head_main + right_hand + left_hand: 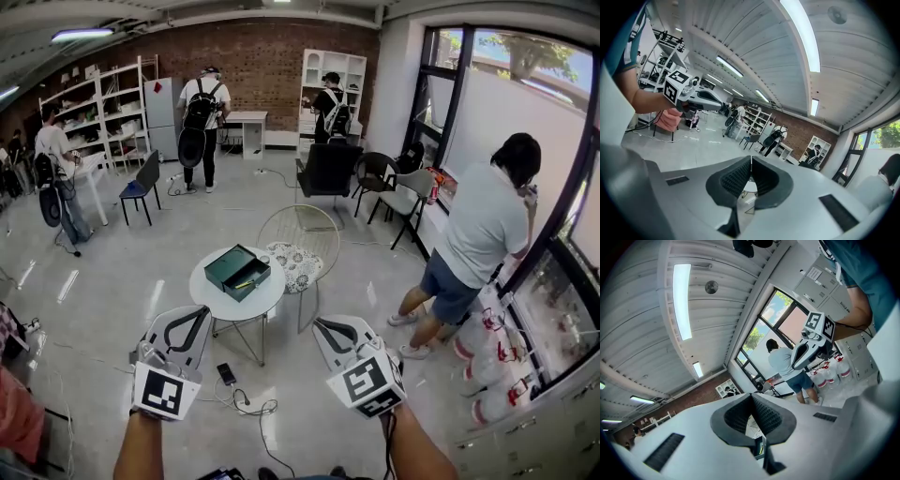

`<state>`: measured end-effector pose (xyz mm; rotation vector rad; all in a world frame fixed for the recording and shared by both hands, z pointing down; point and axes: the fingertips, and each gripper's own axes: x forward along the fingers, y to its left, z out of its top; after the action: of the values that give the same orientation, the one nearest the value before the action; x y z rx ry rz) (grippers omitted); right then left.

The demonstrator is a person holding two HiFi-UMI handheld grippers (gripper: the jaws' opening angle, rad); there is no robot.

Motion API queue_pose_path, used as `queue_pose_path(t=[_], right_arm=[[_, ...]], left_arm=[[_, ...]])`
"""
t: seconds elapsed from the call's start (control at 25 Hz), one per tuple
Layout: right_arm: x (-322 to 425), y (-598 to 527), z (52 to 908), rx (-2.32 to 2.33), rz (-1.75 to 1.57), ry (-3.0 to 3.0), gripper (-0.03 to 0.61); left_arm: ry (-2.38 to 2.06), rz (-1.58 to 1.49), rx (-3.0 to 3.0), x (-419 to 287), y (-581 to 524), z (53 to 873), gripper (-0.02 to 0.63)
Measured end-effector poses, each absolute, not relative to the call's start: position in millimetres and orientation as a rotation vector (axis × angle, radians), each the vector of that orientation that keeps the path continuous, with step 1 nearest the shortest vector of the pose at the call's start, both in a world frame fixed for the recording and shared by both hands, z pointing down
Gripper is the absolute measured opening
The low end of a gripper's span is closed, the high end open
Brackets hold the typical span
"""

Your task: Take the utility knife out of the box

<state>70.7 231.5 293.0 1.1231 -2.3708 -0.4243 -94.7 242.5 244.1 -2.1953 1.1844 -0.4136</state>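
Workshop centre: table (272, 296) holds open box (228, 265) with knife (246, 283); lower frame, left claw (197, 317) and right claw (328, 328) closed, empty, short of it.

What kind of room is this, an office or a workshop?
Probably a shared workroom or lab: white shelving against a brick wall, loose chairs around the open space, and people wearing backpacks.

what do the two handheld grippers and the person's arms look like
The left gripper and right gripper both have pale grey, wedge-shaped bodies with dark ribbed pads. Each carries a white cube printed with black square markers. A thin black cable drops from the right one. The person wears a teal short sleeve.
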Motion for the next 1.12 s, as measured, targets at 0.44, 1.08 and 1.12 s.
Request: queue_pose_path(t=[0.44,1.08,1.12], right_arm=[[41,188,308,1.098,-0.382,-2.382,0.038],[68,41,316,0.915,-0.400,-2.539,0.038],[71,34,318,0.901,-0.401,-2.547,0.038]], left_arm=[[1.200,-0.437,-2.237,-123,200,265,0.018],[1.359,-0.570,-2.157,-80,83,279,0.018],[1.370,-0.578,-2.150,-76,78,280,0.018]])
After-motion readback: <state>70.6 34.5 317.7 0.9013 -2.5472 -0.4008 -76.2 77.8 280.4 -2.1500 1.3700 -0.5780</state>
